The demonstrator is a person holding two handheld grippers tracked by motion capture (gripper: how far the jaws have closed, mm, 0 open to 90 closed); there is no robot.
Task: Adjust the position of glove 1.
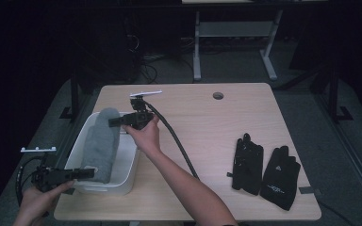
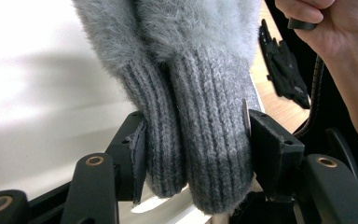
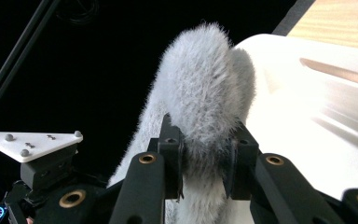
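I am gripping the ribbed cuffs of the grey mittens (image 1: pixel 101 143) with my left gripper (image 1: pixel 86 173), holding them over the white tub (image 1: pixel 128 175). My right gripper (image 1: pixel 114 122) is pinching their fuzzy tips. Black gloves (image 1: pixel 264 170) are lying on the table (image 1: pixel 202 122).

Lab (dark): bare desks (image 1: pixel 207 117), floor cables (image 1: pixel 148 70).

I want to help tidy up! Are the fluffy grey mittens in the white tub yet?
Almost. The grey mittens hang over the white tub, held at the cuffs by the left tool and at the fluffy tips by the right tool. Left to do: lay them inside, let go. The black gloves lie on the table.
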